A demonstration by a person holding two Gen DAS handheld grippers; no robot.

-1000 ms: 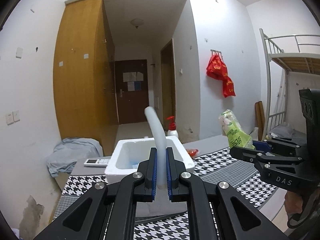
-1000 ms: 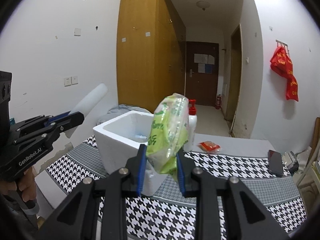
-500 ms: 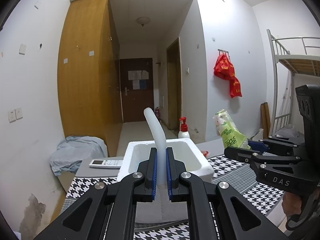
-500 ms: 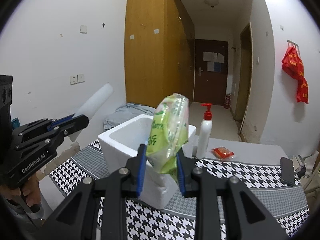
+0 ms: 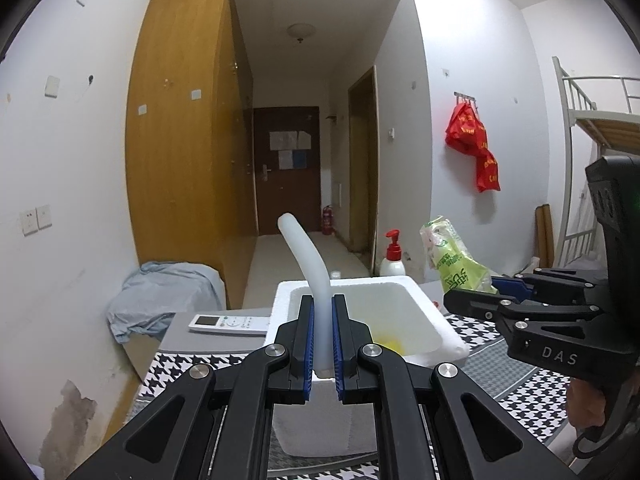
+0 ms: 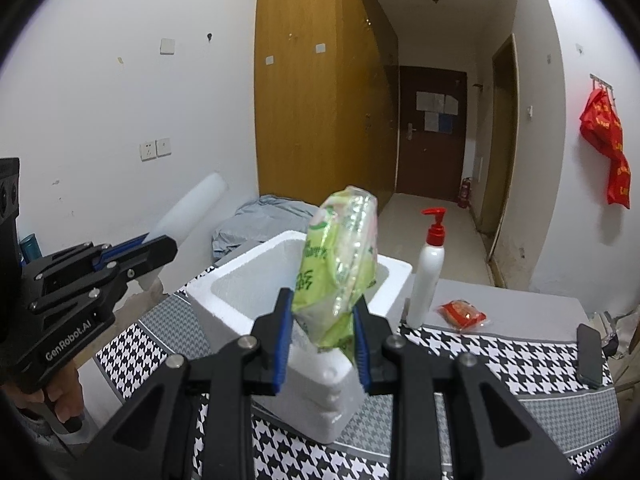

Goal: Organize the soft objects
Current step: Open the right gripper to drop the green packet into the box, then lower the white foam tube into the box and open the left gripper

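Left gripper (image 5: 322, 344) and right gripper (image 6: 320, 344) side by side, tilted slightly downward, jaws clamped.

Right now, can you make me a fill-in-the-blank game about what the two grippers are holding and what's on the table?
1. The left gripper squeezes a white foam ____.
2. The right gripper holds a ____ plastic packet.
3. The white foam box has no lid, so its top is ____.
4. The pump on the white bottle is ____.

Missing words: tube; green; open; red
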